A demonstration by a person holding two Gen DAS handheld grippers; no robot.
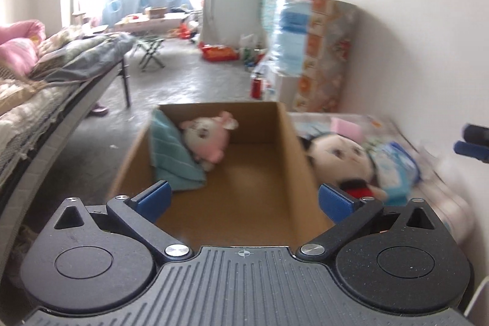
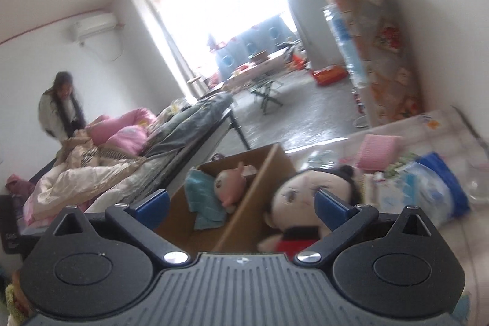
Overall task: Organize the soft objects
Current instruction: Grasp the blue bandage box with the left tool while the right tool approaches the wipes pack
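An open cardboard box (image 1: 284,142) (image 2: 259,176) holds a folded teal towel (image 1: 171,161) (image 2: 203,197) and a white-and-pink plush animal (image 1: 207,139) (image 2: 230,184) at its far left. Right of the box, outside it, lies a black-haired doll in a red top (image 1: 339,161) (image 2: 305,197). My left gripper (image 1: 244,200) hovers open over the box's near end, nothing between its blue pads. My right gripper (image 2: 243,203) is open too, spanning the box's right wall and the doll without touching them. The right gripper's blue fingers (image 1: 472,144) show at the left wrist view's right edge.
Beside the doll lie a blue-and-white wipes pack (image 1: 394,170) (image 2: 428,188) and a pink cloth (image 1: 347,126) (image 2: 379,152). A bed with quilts (image 1: 45,87) (image 2: 122,161) runs along the left, a person (image 2: 61,109) behind it. A patterned cabinet (image 1: 327,57) and water bottle (image 1: 288,35) stand by the right wall.
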